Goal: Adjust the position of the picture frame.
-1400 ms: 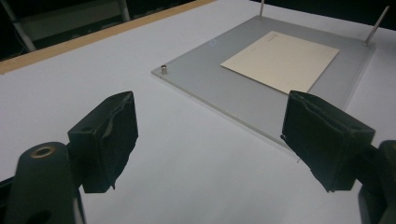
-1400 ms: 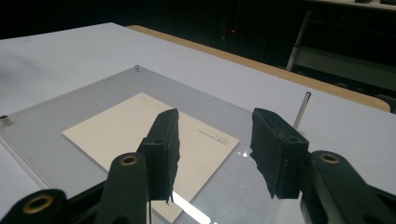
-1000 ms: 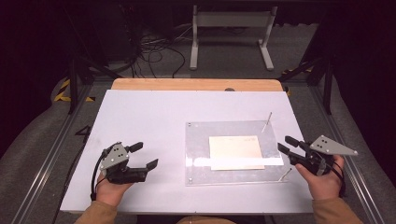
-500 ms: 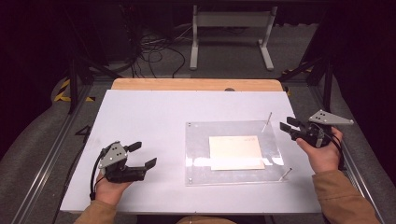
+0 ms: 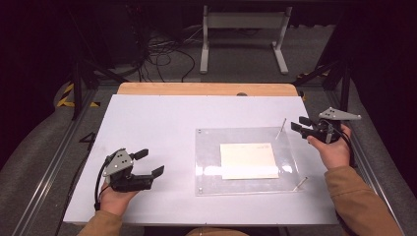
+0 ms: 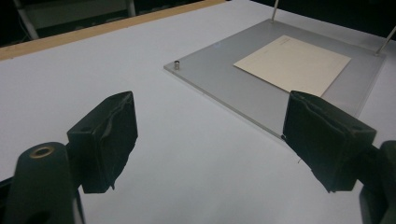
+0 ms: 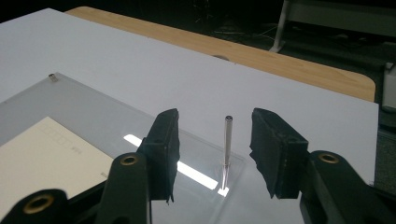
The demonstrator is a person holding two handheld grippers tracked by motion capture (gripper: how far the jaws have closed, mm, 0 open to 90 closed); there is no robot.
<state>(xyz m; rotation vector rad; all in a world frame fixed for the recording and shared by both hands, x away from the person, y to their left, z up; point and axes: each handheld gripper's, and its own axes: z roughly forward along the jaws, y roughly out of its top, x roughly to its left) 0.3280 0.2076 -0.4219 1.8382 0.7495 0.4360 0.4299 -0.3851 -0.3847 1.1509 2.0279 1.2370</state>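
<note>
**Right tool arrives at the far pin**

Since the earlier frames the right tool (image 5: 301,127) has travelled along the counter's right edge, away from the person, to the far right corner of the clear plate (image 5: 211,162); its jaws have just been opening, with a metal pin between them but untouched. The left tool (image 5: 150,164) has kept its place.

High view: the right tool points leftward at the upright pin (image 5: 281,128) just ahead of its tips. A cream card (image 5: 248,161) lies under the plate, to that tool's near left. A second pin (image 5: 301,183) stands at the plate's near right corner. The left tool rests on the white counter (image 5: 157,118), jaws spread, the plate well off to its right.

Left gripper view: the wide-spread jaws frame bare counter; a short stud (image 6: 177,65) at the plate corner shows ahead, a detail too small to make out from above.

Right gripper view: the pin (image 7: 227,142) stands centred between the half-spread pads, clear gaps on both sides, its reflection on the plate below.
</note>
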